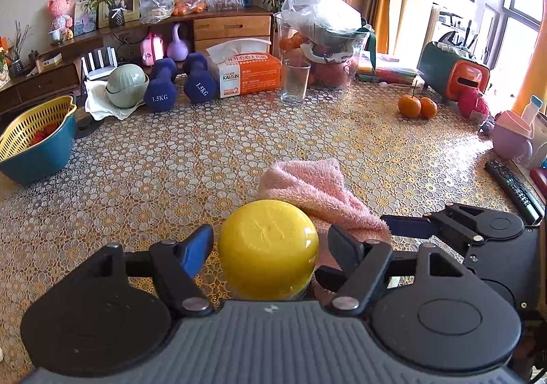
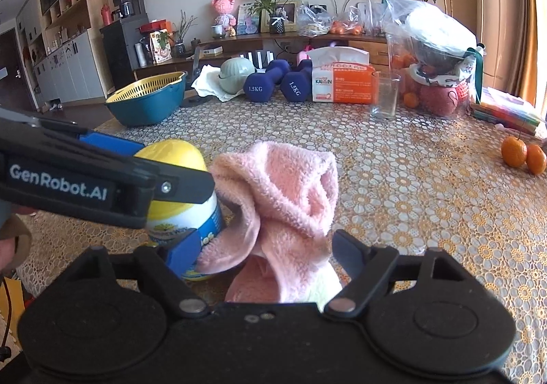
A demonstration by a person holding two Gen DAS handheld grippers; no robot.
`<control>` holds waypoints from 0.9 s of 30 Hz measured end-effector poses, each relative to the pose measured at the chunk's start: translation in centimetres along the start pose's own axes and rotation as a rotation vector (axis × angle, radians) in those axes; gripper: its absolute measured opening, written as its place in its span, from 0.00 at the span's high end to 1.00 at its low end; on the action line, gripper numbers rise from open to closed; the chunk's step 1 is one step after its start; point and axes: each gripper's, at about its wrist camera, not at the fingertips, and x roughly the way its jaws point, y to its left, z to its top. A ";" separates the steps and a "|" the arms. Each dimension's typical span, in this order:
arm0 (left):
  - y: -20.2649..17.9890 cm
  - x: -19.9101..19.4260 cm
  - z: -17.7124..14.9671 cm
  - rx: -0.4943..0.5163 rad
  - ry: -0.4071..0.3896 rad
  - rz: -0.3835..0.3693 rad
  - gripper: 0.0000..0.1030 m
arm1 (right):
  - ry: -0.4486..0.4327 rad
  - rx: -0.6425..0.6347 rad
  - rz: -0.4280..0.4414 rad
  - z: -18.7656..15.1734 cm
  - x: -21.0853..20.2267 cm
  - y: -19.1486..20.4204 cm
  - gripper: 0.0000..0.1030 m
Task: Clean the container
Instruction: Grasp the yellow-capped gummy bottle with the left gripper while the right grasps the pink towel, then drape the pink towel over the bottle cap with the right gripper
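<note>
A white container with a yellow lid stands upright on the patterned tablecloth, and my left gripper is shut on it, one finger on each side. In the right wrist view the container is at the left, with a black finger of the left gripper across its front. A pink fluffy towel is bunched up between the fingers of my right gripper, which is shut on it, and it presses against the container's right side. In the left wrist view the towel lies behind the lid.
A blue basin with a yellow strainer sits far left. Along the back stand dumbbells, a tissue pack and a glass. Two oranges, a pink cup and a remote lie to the right.
</note>
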 end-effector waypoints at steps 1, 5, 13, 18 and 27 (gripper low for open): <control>0.1 0.1 -0.1 -0.001 0.006 -0.002 0.35 | 0.008 0.010 0.006 0.1 0.4 -0.3 0.23; 0.4 0.3 -0.4 -0.007 0.015 -0.010 0.39 | 0.034 0.038 0.019 -0.1 1.4 -0.7 0.34; 0.9 -0.1 -0.7 -0.017 0.013 -0.032 0.39 | -0.001 0.094 0.026 0.3 0.5 -2.1 0.73; 0.0 -0.4 -1.3 0.048 -0.006 -0.020 0.40 | -0.035 0.147 0.092 1.3 -1.2 -3.7 0.81; -0.6 -0.3 -1.4 0.086 -0.026 -0.010 0.39 | -0.087 0.121 0.394 5.6 -5.0 -3.0 0.81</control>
